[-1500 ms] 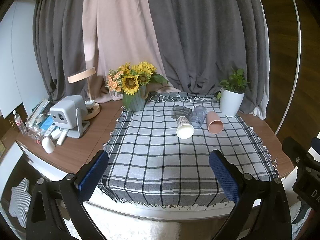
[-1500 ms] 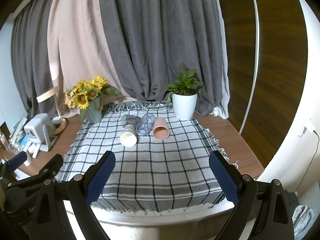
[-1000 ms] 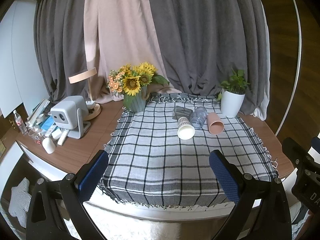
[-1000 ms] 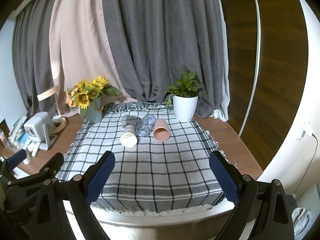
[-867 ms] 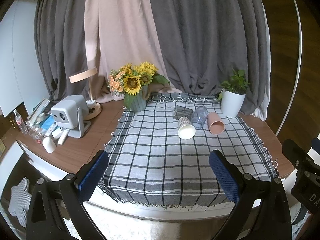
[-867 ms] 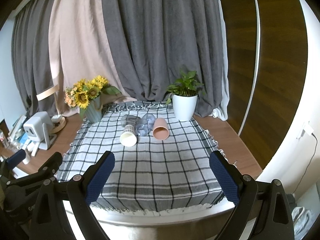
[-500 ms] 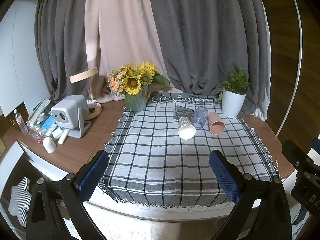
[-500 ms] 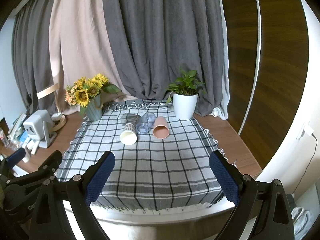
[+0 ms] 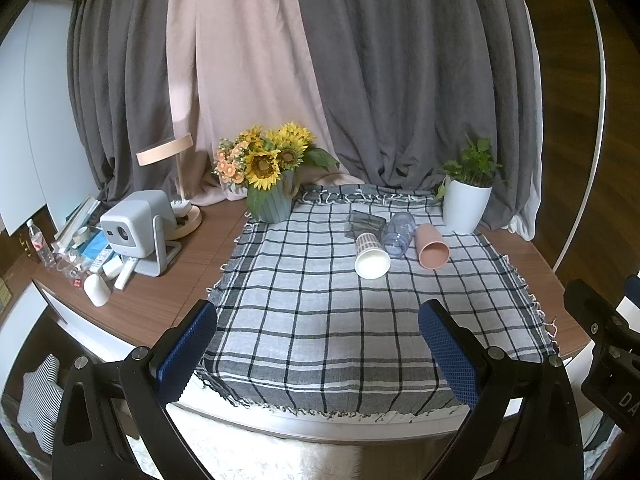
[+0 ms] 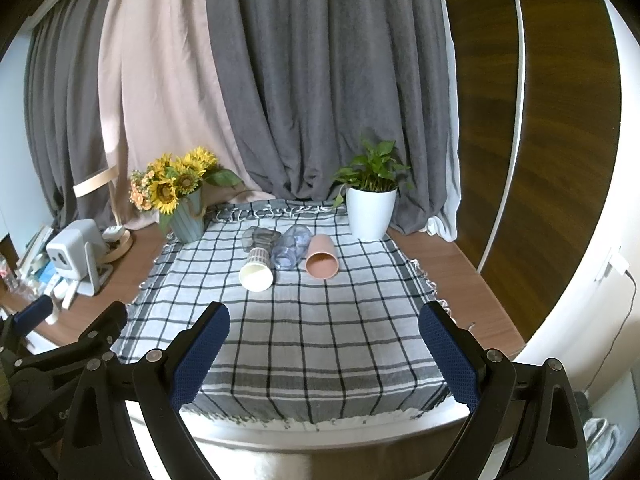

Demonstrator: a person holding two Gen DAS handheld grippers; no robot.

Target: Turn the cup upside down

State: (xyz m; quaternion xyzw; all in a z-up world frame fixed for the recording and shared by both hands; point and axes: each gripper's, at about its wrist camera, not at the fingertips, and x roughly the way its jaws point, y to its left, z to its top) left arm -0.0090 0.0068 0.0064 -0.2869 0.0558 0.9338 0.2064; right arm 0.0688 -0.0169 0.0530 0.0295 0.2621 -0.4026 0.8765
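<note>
Several cups lie on their sides at the far middle of a checked cloth [image 9: 320, 320]: a white striped paper cup [image 9: 371, 256] [image 10: 257, 269], a clear bluish cup [image 9: 397, 229] [image 10: 292, 247], a pink cup [image 9: 431, 246] [image 10: 322, 256] and a dark glass tumbler [image 9: 363, 222] [image 10: 261, 236] behind them. My left gripper [image 9: 318, 338] is open and empty above the near edge of the cloth. My right gripper [image 10: 324, 336] is open and empty, also at the near edge, far short of the cups.
A sunflower vase [image 9: 270, 208] stands at the cloth's far left corner, a white potted plant [image 9: 466, 206] at the far right. A small projector [image 9: 136, 232], a lamp [image 9: 180, 184] and small clutter sit on the wooden table [image 9: 160, 304] to the left. Curtains hang behind.
Both views have drifted slightly; the right gripper has edged a little toward the table. The cups have not moved and both grippers stay open.
</note>
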